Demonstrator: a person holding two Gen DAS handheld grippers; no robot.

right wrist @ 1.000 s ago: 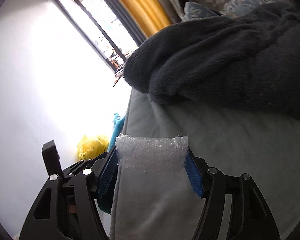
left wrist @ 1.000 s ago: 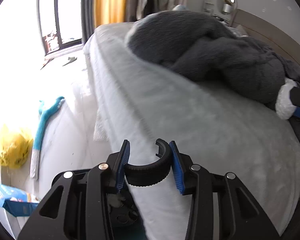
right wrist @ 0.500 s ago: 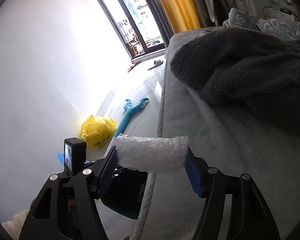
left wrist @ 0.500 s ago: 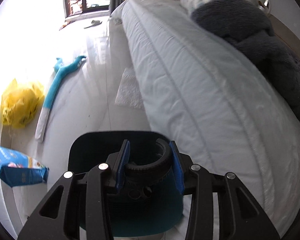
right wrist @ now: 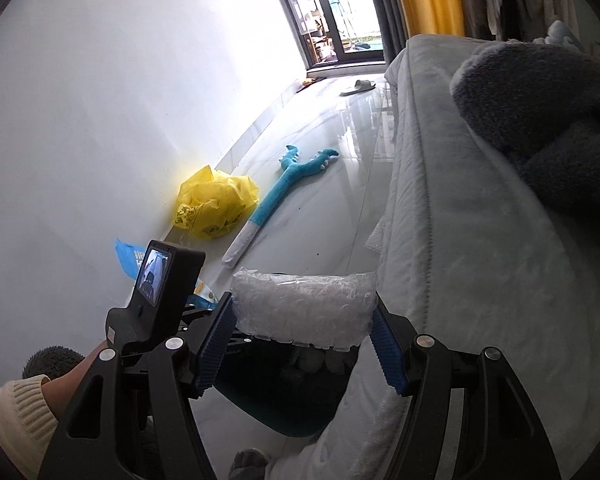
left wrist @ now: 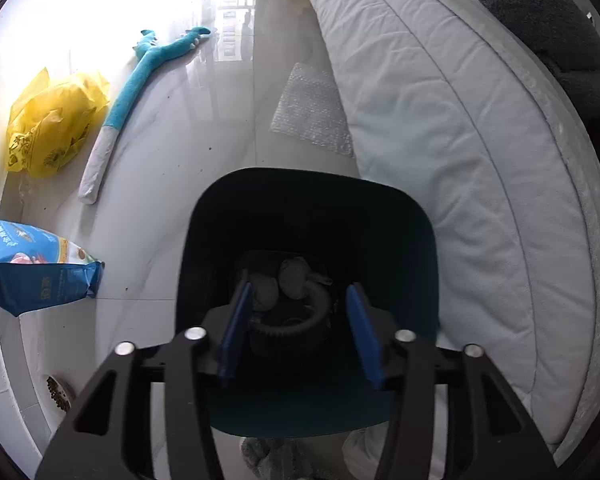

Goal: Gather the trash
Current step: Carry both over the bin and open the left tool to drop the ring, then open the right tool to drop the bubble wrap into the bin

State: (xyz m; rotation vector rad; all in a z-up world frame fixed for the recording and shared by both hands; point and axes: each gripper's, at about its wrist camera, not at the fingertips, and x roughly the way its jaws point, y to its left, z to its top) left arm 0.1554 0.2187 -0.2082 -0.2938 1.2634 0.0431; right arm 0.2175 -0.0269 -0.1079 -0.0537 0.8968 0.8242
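Observation:
My left gripper points down into a dark teal bin on the floor beside the bed. Its jaws are opening. A black rubber ring sits between them, with a gap showing at the right pad. Grey crumpled wads lie at the bin's bottom. In the right wrist view my right gripper is shut on a wad of bubble wrap, held above the bed's edge and the bin. The left gripper's body shows at the left.
The bed with a dark fleece blanket fills the right. On the floor lie a bubble wrap sheet, a blue plush toy, a yellow plastic bag and a blue packet. A hand in a cream sleeve is lower left.
My left gripper swung off the bed and down over the bin, and its jaws widened off the ring. The right gripper turned toward the bed's edge, still holding the bubble wrap.

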